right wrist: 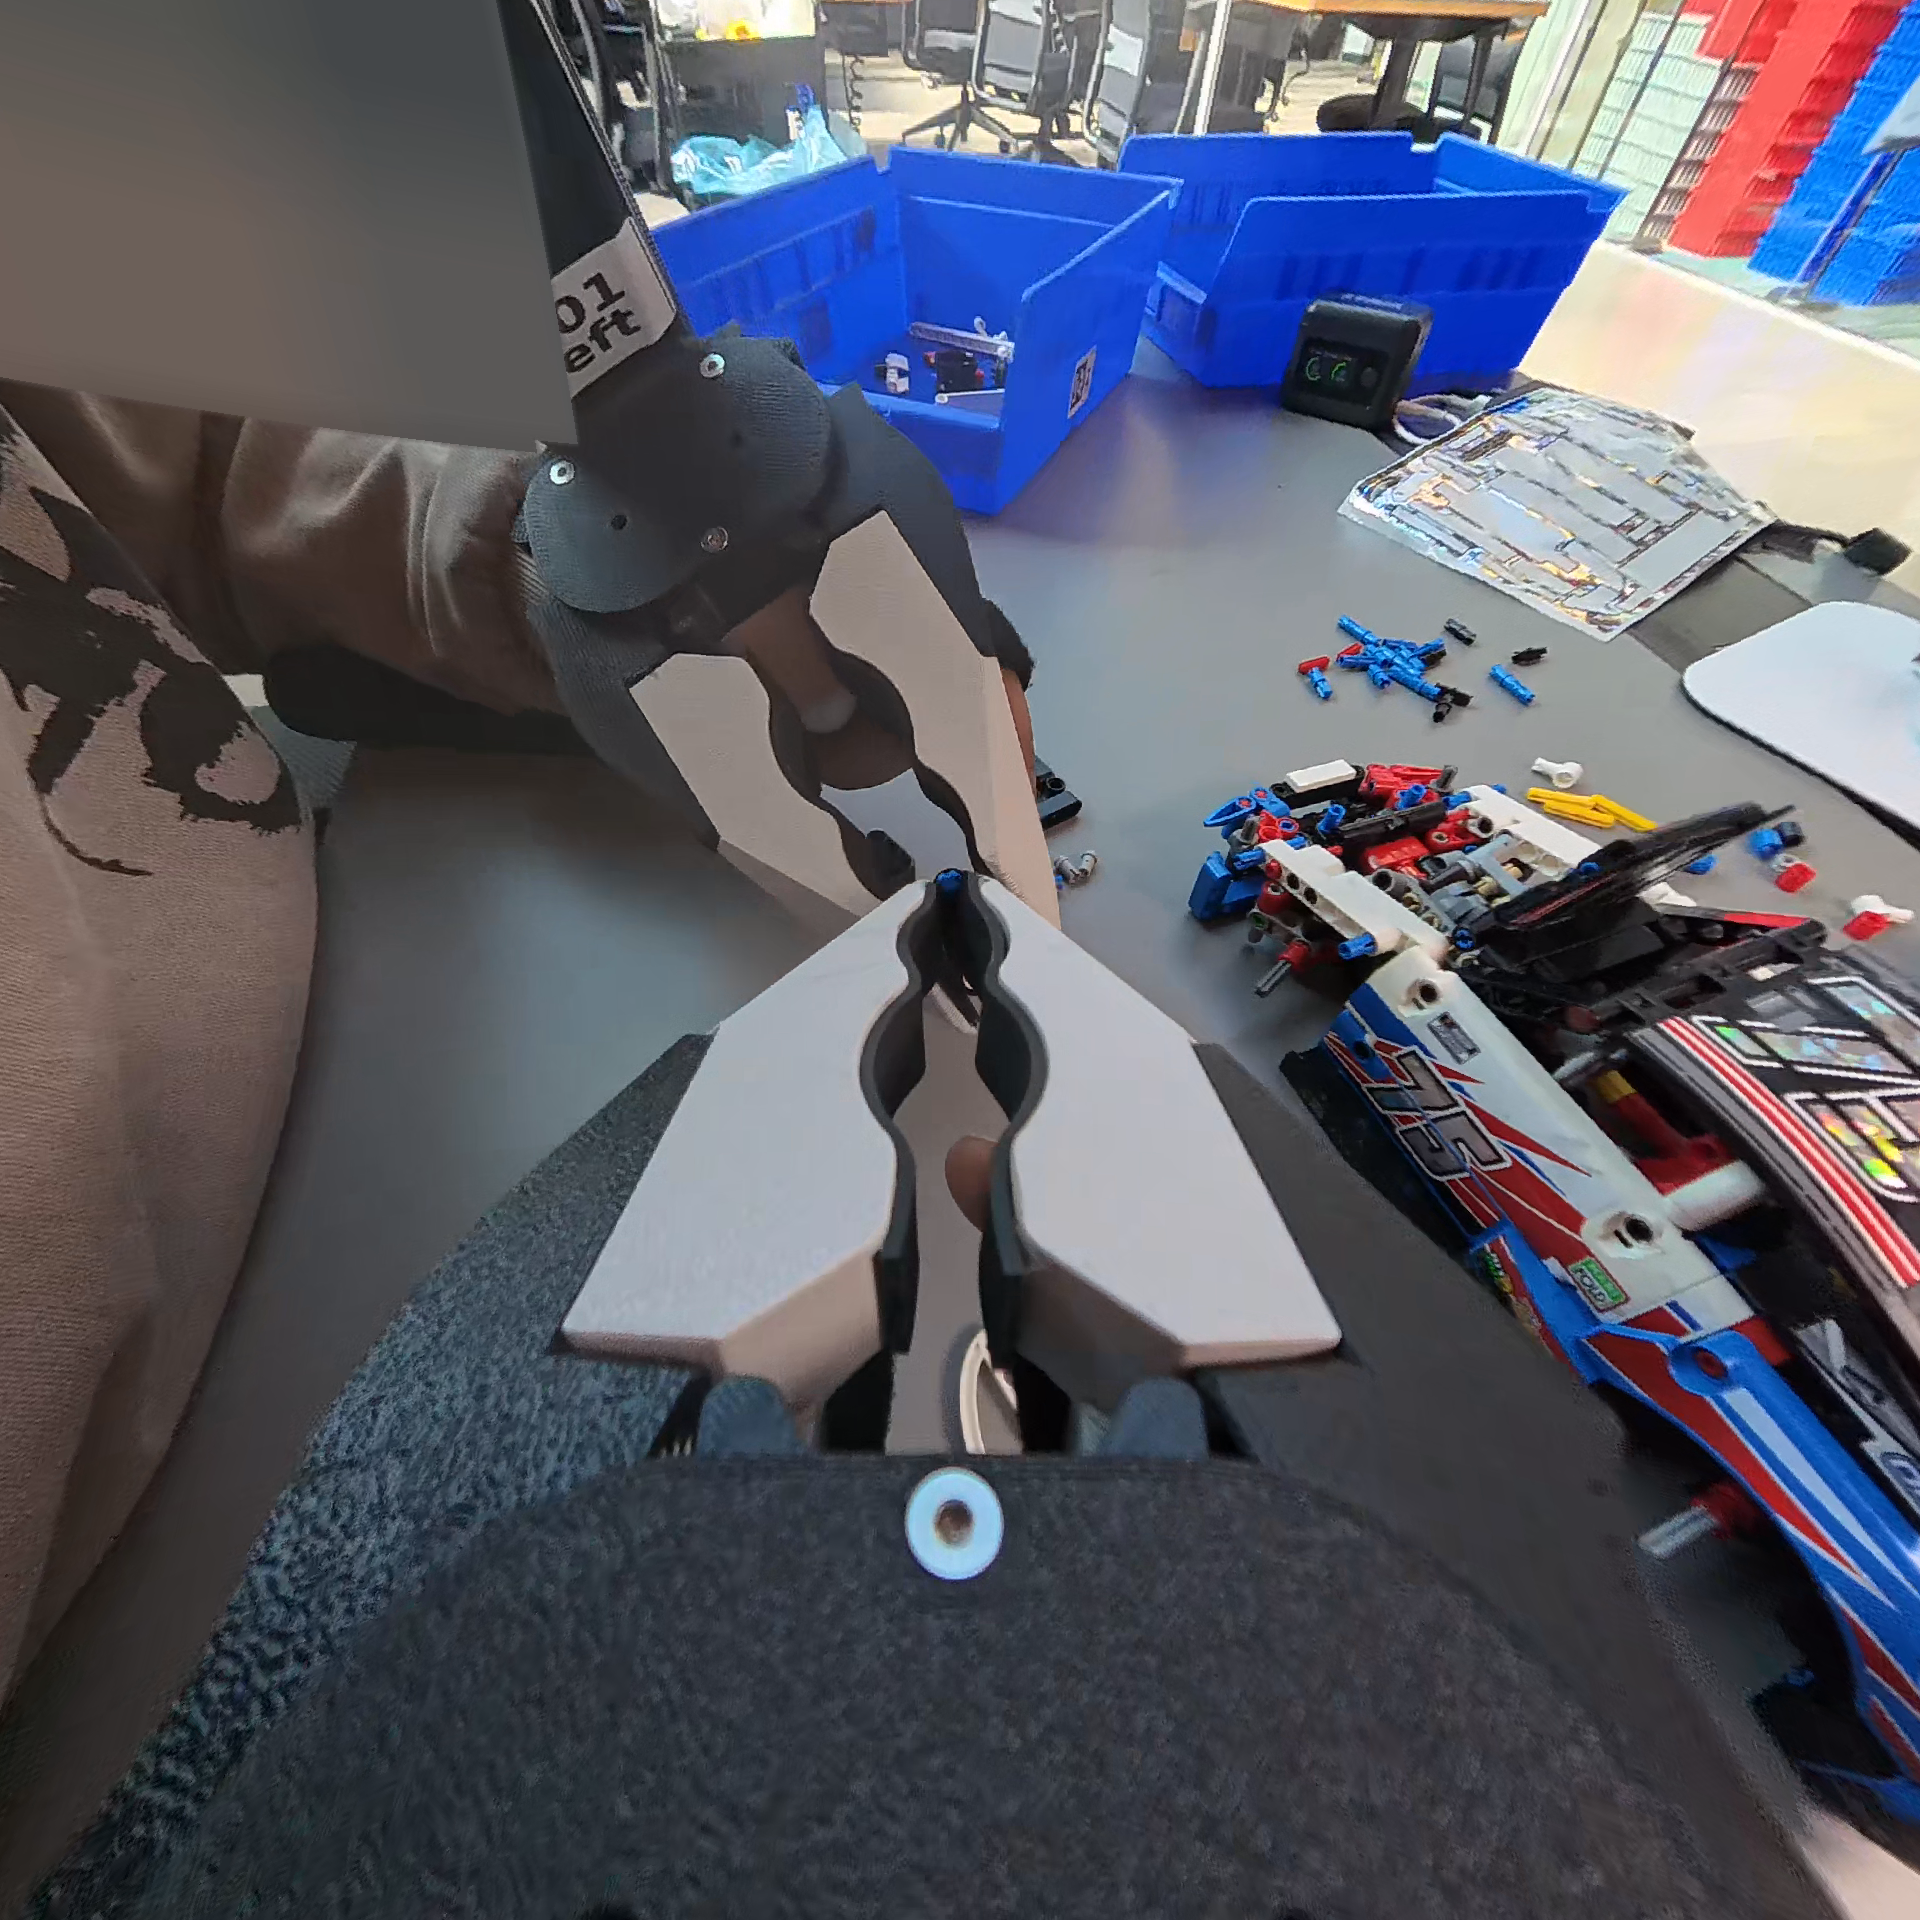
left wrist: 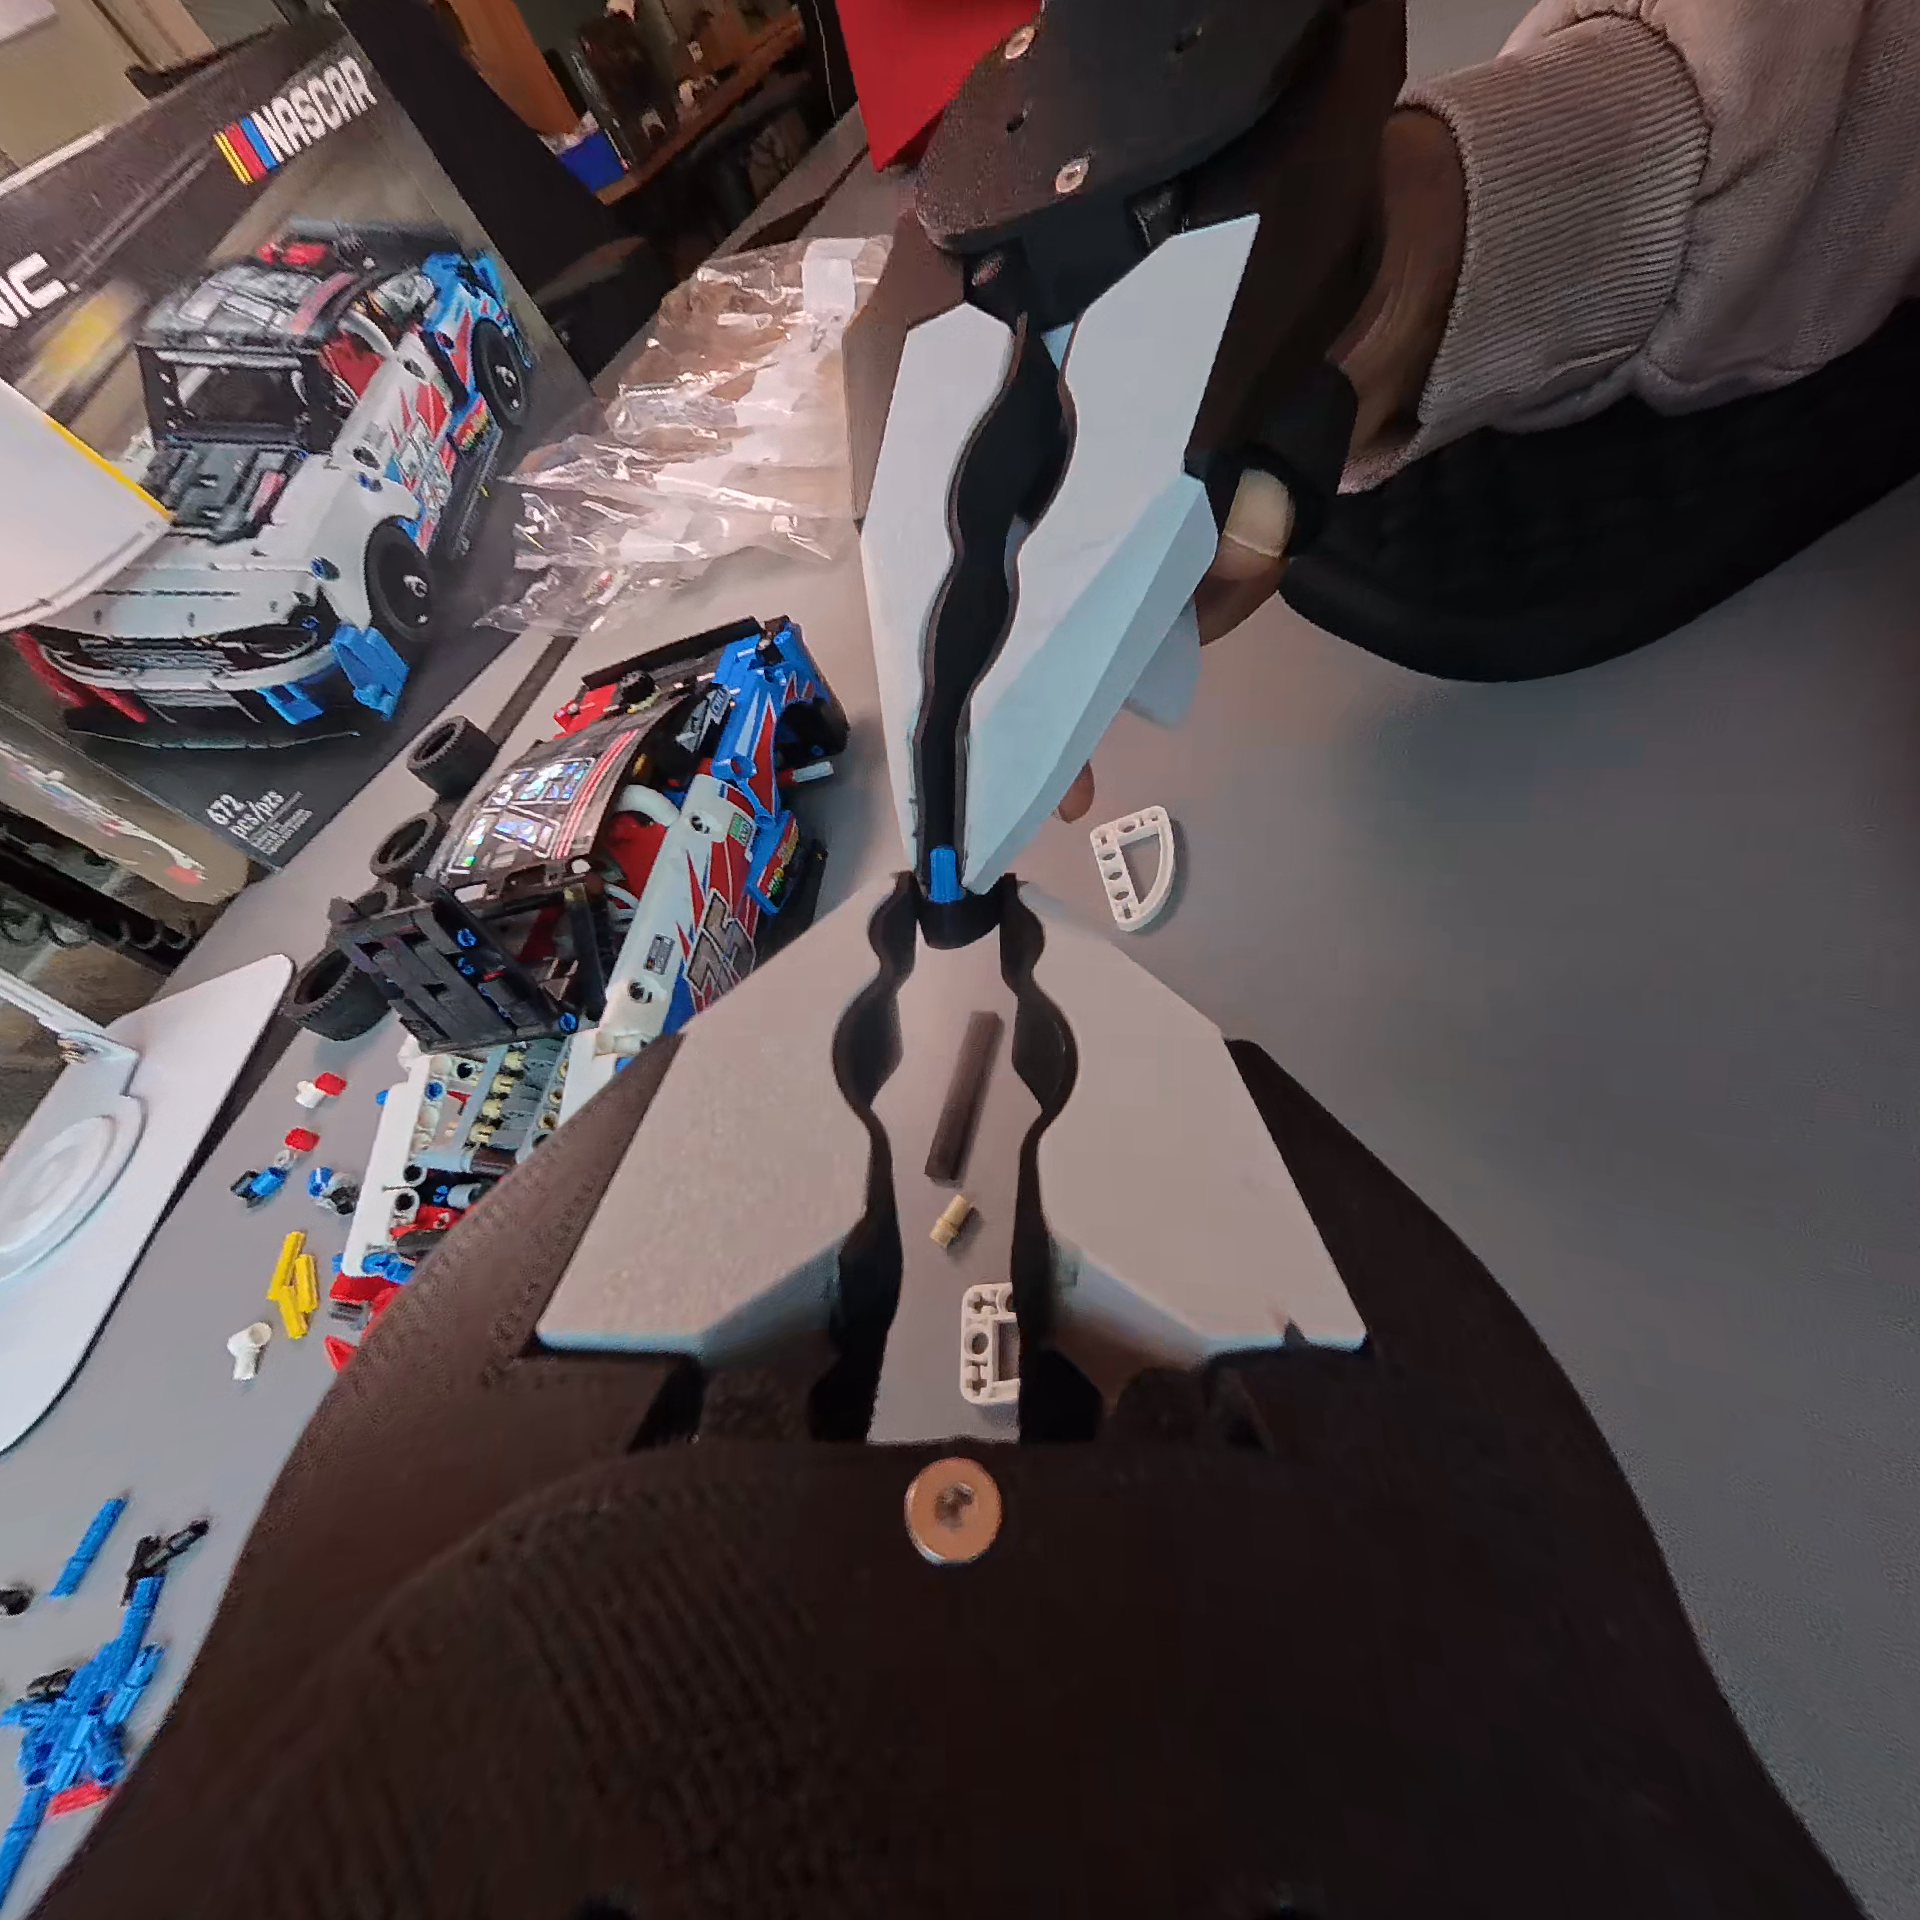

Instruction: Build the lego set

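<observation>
Left gripper [left wrist: 951, 914] tips clenched on a small black piece [left wrist: 951, 923]. Right gripper [left wrist: 940, 868] meets it tip to tip, clamped on one blue pin [left wrist: 942, 871].

Grey table [left wrist: 1558, 1143] beneath: one dark axle [left wrist: 964, 1096], one tan pin [left wrist: 953, 1218], two white frame parts.

Left of grippers: one part-built car [left wrist: 623, 914], white, blue and red body, black roof; three loose black tyres beside it.

Far: two blue bins [right wrist: 935, 312], one sticker sheet [right wrist: 1548, 509].
</observation>
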`<state>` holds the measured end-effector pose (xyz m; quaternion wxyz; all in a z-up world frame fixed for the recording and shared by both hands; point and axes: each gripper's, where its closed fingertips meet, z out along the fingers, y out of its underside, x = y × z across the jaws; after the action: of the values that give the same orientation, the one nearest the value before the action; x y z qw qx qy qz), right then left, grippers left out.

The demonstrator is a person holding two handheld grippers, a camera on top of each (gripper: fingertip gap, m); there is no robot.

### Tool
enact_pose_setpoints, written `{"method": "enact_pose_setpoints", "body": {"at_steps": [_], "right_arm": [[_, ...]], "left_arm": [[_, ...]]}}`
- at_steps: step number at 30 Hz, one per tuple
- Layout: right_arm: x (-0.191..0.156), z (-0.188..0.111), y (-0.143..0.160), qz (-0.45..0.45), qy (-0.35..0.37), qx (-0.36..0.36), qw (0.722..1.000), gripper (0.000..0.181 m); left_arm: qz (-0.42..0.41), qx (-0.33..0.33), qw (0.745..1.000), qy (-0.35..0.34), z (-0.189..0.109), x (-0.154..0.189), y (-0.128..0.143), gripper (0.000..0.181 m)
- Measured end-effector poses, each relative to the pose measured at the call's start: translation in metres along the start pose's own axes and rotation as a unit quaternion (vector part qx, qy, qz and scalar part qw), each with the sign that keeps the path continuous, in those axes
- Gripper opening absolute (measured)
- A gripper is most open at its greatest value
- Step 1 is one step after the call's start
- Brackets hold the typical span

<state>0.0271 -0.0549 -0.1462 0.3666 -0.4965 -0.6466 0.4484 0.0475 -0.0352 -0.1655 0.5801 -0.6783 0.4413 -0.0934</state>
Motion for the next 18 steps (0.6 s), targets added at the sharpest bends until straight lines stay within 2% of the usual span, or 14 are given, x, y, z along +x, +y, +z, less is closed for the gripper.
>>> {"method": "enact_pose_setpoints", "body": {"at_steps": [6,13,15,18], "right_arm": [[-0.003,-0.004,-0.014,-0.047,0.038,0.011,0.998,0.0],[-0.018,-0.008,-0.003,-0.175,-0.002,-0.031,0.984,0.004],[-0.021,-0.008,0.007,-0.209,-0.013,-0.063,0.976,0.002],[-0.025,-0.009,0.016,-0.23,-0.027,-0.087,0.969,0.001]], "left_arm": [[0.039,0.045,0.998,-0.032,-0.005,-0.005,-0.015,0.013],[0.038,0.019,0.998,0.052,0.002,0.018,-0.006,0.013],[0.041,0.008,0.996,0.076,0.004,0.026,-0.002,0.013],[0.038,-0.006,0.994,0.105,0.006,0.036,0.002,0.013]]}}
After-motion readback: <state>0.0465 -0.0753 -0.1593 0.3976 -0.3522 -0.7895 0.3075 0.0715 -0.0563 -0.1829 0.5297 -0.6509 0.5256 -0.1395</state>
